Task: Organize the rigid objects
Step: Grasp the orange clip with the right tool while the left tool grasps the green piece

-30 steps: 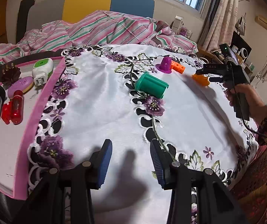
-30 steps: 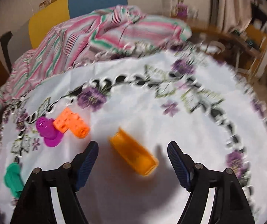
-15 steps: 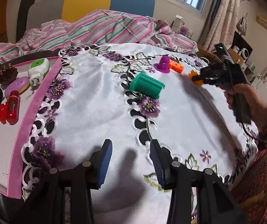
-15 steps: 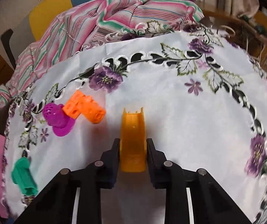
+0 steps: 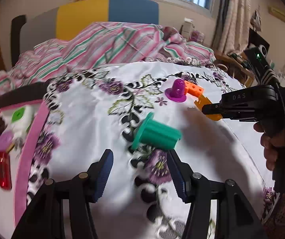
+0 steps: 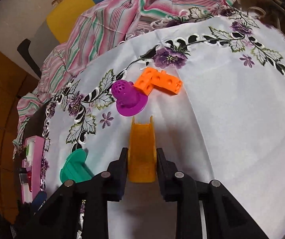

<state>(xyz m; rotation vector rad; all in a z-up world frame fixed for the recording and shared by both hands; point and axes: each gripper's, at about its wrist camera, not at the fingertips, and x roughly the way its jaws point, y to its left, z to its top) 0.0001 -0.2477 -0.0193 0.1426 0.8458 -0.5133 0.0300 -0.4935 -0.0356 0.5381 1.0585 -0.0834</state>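
Tongs on the right gripper (image 6: 141,159) are pinching an orange channel-shaped piece (image 6: 141,145) by its long sides, the piece sticking out fwd past the pads. In the left wrist view the same piece (image 5: 206,107) is hanging off the tips of the right gripper (image 5: 212,109), w/ a hand (image 5: 277,143) wrapping the handle. Left gripper (image 5: 140,171) is opening, jaws spreading wide w/ nothing btwn them, hovering just short of a green flanged cylinder (image 5: 156,134) that is lying on its side on the flowered tablecloth (image 5: 202,159). Purple perforated cone (image 6: 127,97) is sitting upright further back, touching an orange holed block (image 6: 159,81). Pink-rimmed tray (image 5: 33,139) at left edge is holding a red bottle (image 5: 1,169) and other small items, blurred.
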